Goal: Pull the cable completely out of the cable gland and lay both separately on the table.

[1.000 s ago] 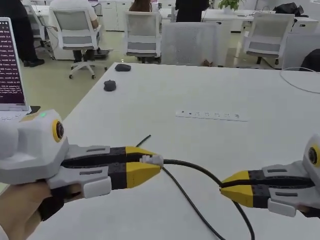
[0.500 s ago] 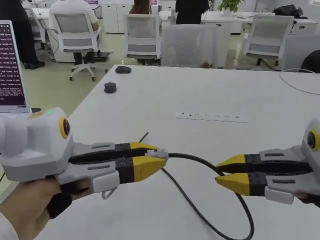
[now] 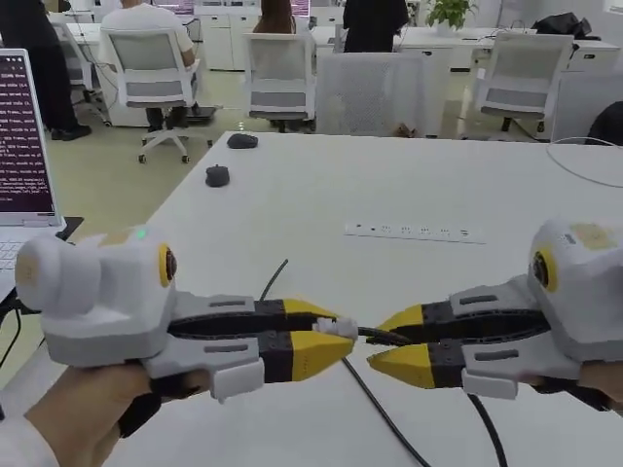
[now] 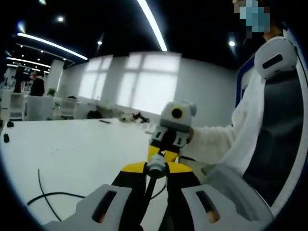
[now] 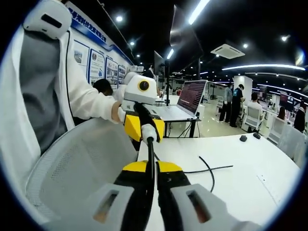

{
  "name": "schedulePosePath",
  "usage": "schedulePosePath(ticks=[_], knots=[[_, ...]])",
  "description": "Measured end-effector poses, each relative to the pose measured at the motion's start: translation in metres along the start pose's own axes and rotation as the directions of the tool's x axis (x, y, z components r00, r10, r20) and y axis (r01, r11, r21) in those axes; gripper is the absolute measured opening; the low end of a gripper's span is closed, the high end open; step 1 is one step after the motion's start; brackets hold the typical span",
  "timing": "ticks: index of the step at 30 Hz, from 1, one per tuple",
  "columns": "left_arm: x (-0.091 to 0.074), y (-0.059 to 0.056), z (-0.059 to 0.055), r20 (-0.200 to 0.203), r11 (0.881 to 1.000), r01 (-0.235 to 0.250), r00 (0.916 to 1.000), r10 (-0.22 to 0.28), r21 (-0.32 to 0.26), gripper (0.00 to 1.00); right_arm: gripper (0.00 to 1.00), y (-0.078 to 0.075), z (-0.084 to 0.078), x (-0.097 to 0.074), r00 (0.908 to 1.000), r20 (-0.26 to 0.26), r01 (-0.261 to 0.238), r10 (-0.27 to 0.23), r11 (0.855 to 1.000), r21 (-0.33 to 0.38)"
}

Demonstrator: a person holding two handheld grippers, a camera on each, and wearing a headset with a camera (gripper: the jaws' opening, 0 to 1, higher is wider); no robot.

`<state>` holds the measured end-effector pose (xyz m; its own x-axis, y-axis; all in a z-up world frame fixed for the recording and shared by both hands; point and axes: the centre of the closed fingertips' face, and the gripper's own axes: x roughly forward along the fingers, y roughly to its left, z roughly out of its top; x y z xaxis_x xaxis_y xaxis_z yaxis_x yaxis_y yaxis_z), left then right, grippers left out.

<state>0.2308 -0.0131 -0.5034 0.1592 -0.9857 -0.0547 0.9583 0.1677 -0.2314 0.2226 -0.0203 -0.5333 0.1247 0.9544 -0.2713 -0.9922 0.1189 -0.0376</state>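
Note:
My left gripper (image 3: 343,331) is shut on a small white cable gland (image 3: 332,325), held above the white table (image 3: 292,204). A black cable (image 3: 384,413) leaves the gland and passes between the jaws of my right gripper (image 3: 376,340), which is shut on it a short way from the gland. The two grippers point at each other, tips nearly touching. In the left gripper view the gland (image 4: 156,166) sits between the yellow fingertips (image 4: 134,168). In the right gripper view the cable (image 5: 150,151) runs straight up to the gland (image 5: 148,132). The cable's slack trails down onto the table.
A white power strip (image 3: 414,232) lies mid-table. Two computer mice (image 3: 217,175) (image 3: 241,141) rest toward the far left corner. A lit laptop screen (image 3: 24,136) stands off the left edge. Office chairs (image 3: 365,88) line the far side.
The two grippers have come closer together. The right one now grips the cable much nearer the gland, and the exposed cable between them has shortened.

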Motion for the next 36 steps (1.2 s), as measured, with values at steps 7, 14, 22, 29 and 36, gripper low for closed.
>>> schedulePosePath(ticks=[7, 14, 22, 29, 36], knots=[[0.002, -0.002, -0.003, -0.008, 1.0, 0.009, 0.9999, -0.009, 0.005, 0.16, 0.02, 0.002, -0.005, -0.003, 0.9999, -0.007, -0.009, 0.01, 1.0, 0.021], [0.002, 0.0, -0.001, -0.01, 1.0, 0.013, 0.9999, -0.012, 0.015, 0.16, 0.02, 0.001, -0.006, -0.004, 0.9999, -0.008, -0.007, 0.007, 1.0, 0.023], [-0.007, 0.006, 0.002, -0.004, 1.0, -0.008, 1.0, 0.008, 0.014, 0.16, 0.01, -0.006, -0.021, -0.013, 0.9989, -0.036, 0.03, -0.029, 0.999, 0.031], [-0.009, 0.006, 0.002, -0.002, 1.0, -0.015, 0.9999, 0.015, 0.011, 0.16, 0.01, -0.011, -0.035, -0.021, 0.9975, -0.049, 0.053, -0.05, 0.997, 0.063], [-0.011, 0.008, 0.001, 0.003, 1.0, -0.026, 0.9997, 0.026, 0.002, 0.16, 0.01, -0.018, -0.057, -0.037, 0.9915, -0.077, 0.113, -0.105, 0.987, 0.114]])
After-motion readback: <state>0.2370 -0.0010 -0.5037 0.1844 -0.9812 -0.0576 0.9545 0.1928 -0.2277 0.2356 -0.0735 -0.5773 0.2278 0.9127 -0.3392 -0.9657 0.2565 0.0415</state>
